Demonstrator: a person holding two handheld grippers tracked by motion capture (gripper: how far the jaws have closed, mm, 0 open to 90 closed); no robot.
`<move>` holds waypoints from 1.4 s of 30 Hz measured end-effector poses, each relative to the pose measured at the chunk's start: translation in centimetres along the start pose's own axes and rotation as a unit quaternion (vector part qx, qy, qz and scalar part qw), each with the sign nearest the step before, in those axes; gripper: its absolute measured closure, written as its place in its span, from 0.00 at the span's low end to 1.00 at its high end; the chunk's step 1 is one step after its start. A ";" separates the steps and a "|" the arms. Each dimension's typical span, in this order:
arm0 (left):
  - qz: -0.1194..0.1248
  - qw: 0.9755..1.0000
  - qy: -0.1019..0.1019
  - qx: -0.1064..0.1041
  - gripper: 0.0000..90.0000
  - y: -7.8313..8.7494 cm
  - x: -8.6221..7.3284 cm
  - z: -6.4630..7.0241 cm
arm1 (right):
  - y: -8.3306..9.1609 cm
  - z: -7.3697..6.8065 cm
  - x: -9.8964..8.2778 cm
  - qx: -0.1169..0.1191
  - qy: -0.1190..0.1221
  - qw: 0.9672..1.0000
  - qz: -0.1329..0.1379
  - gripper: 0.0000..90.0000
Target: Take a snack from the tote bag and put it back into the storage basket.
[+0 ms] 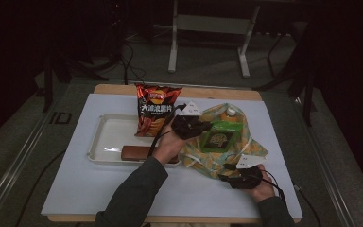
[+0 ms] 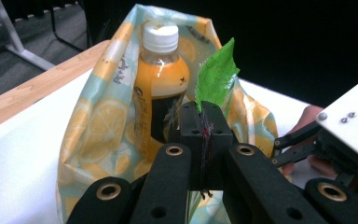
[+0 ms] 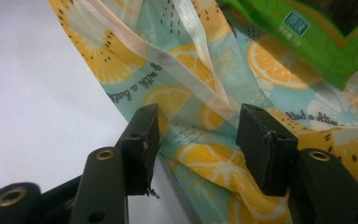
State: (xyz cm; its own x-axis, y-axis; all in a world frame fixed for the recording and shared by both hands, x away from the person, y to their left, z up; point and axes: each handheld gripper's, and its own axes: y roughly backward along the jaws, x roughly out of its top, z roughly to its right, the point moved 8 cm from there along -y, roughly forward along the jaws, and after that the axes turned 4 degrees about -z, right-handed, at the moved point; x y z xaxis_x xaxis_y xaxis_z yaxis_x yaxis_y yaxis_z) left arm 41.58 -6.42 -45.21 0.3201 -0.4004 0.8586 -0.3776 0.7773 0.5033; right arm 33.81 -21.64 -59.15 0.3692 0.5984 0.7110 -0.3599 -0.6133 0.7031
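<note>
A lemon-print plastic bag (image 1: 251, 147) lies on the white table cover, right of centre. Inside it stand an orange-drink bottle (image 2: 161, 79) with a white cap and a green snack packet (image 1: 220, 137). My left gripper (image 1: 194, 125) is at the bag's mouth. Its jaws are shut on a corner of the green packet (image 2: 216, 74), which sticks up above the fingertips of my left gripper (image 2: 204, 116). My right gripper (image 1: 229, 176) sits at the bag's near edge. In its own view my right gripper (image 3: 198, 135) stands open, with a fold of the bag (image 3: 200, 154) between the pads.
A red chips bag (image 1: 156, 111) stands upright at the back of a white tray (image 1: 105, 142), and a brown bar (image 1: 137, 152) lies at the tray's front. The table's wooden back edge (image 1: 118, 89) runs behind them.
</note>
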 end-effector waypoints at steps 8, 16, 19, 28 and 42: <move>0.013 1.000 0.002 -0.008 0.99 0.7 0.5 0.3 | 0.0 0.0 0.0 0.000 0.000 1.000 0.000 0.54; 0.021 1.000 0.003 -0.017 0.99 1.5 1.0 0.8 | 0.0 0.0 0.0 0.000 -0.001 1.000 0.000 0.54; 0.027 0.999 0.005 -0.021 0.99 1.8 1.2 1.0 | 0.0 0.0 0.0 0.000 -0.001 1.000 0.000 0.54; 0.032 0.999 -0.001 -0.025 0.99 2.9 1.9 1.4 | 0.0 0.0 0.0 0.000 0.000 1.000 0.000 0.54; 0.045 0.998 -0.007 -0.032 0.99 4.5 3.1 2.4 | 0.0 0.0 0.0 0.001 -0.002 1.000 0.001 0.54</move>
State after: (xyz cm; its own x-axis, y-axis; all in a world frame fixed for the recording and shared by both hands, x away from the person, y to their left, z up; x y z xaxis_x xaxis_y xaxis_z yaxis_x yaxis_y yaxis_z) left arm 38.79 -5.39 -40.05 0.2753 -0.3344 0.9013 -0.3482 0.8392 0.4177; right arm 33.79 -21.62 -59.14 0.3712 0.5959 0.7121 -0.3587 -0.6153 0.7019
